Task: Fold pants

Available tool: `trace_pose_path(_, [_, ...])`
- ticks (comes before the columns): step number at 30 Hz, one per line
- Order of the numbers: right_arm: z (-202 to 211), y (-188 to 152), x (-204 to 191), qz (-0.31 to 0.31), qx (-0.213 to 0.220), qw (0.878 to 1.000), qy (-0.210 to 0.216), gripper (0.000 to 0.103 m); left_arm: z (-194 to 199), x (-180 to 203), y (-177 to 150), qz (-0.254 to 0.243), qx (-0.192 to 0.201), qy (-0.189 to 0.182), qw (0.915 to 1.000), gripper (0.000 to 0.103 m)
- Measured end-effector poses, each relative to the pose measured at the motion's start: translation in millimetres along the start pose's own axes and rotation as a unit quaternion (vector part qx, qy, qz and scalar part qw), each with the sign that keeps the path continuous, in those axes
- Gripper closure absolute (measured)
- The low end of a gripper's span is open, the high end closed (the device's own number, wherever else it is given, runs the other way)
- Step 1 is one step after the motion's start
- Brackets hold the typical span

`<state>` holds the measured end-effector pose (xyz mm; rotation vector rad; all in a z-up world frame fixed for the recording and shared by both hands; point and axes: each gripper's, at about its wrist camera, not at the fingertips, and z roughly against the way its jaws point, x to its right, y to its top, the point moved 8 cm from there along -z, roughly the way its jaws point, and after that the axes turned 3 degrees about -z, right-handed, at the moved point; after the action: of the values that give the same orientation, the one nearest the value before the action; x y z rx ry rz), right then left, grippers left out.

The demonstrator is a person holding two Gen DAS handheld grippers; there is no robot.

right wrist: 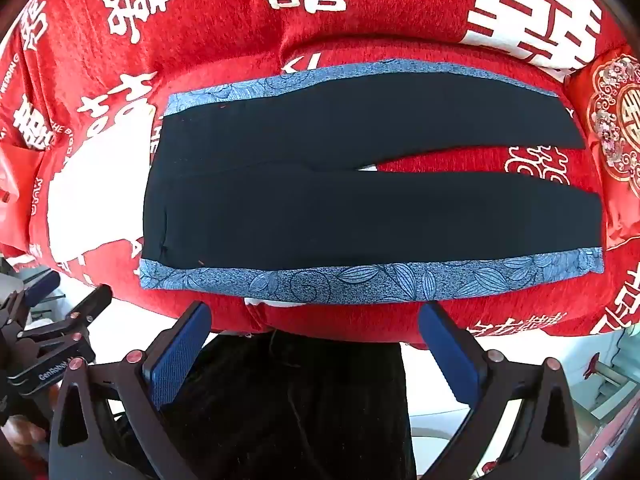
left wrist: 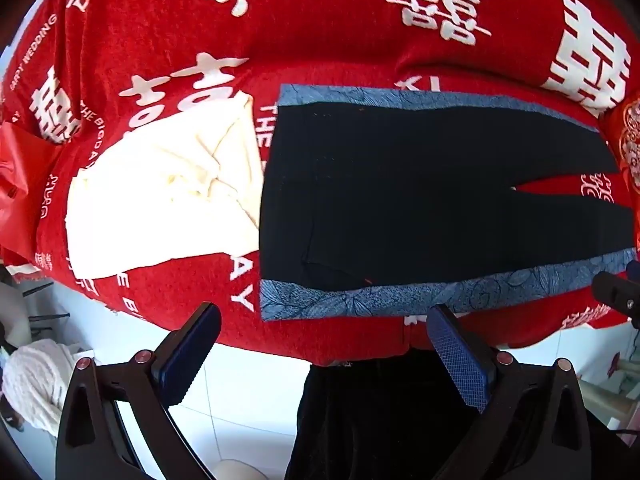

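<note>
Nearest, left gripper [left wrist: 324,350] and right gripper [right wrist: 316,346], fingers spread wide, holding nothing, hovering above the near edge of a red-draped surface [right wrist: 360,322]. Beyond, dark pants [right wrist: 360,208] with blue leaf-patterned side stripes, lying flat, legs parted toward the right. Left of the waistband, a folded cream cloth [left wrist: 160,196]. Likely risks: pinching the red cover along with the stripe, or catching only one layer, skewing the fold.

Matt black cloth pants [right wrist: 360,208] lie on a nubby red fabric cover [right wrist: 360,40].
</note>
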<state>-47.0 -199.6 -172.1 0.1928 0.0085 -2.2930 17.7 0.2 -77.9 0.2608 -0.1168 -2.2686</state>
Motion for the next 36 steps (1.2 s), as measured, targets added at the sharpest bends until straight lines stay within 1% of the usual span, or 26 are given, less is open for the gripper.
trace_pose_path(3, [-0.4,-0.4,-1.6,-0.002,0.002,1.000,-0.001,0.000,-1.3,5.4,-3.5,0.001,-0.003,-0.007,1.0000,0.000])
trace_pose_path(4, [-0.3,-0.7,-2.5,-0.003,0.003,1.000,-0.001,0.000,4.9,2.5,-0.3,0.012,-0.006,-0.022,0.9997,0.000])
trace_pose_path(6, [-0.3,-2.3,-4.6,-0.004,0.005,1.000,0.001,0.000,6.6,-3.5,3.9,0.012,-0.018,-0.027,0.9994,0.000])
trace_pose_path(7, [1.5,1.6,3.3,-0.004,0.005,1.000,0.002,0.000,7.0,-0.4,4.9,0.011,-0.016,-0.016,0.9997,0.000])
trace_pose_path(9, [3.0,2.3,5.4,-0.004,0.006,1.000,0.002,0.000,8.4,-0.4,7.9,0.009,-0.013,-0.012,0.9998,0.000])
trace_pose_path(13, [1.6,1.8,11.5,0.001,0.006,1.000,-0.002,0.000,11.2,1.4,11.3,0.006,-0.004,-0.019,0.9998,0.000])
trace_pose_path(15, [4.5,9.8,8.5,0.003,0.002,1.000,-0.008,0.000,11.9,3.0,12.7,0.004,-0.001,-0.015,0.9999,0.000])
trace_pose_path(22, [8.2,13.4,8.8,0.015,0.012,1.000,-0.017,0.000,9.2,4.4,15.3,0.009,-0.006,-0.018,0.9998,0.000])
trace_pose_path(27, [9.7,13.9,7.4,0.017,0.015,1.000,-0.021,0.000,11.2,4.0,16.6,0.005,-0.001,-0.004,1.0000,0.000])
trace_pose_path(36, [11.9,15.0,5.3,0.026,0.021,0.999,-0.022,0.000,14.7,0.9,18.5,0.010,0.004,0.006,0.9999,0.000])
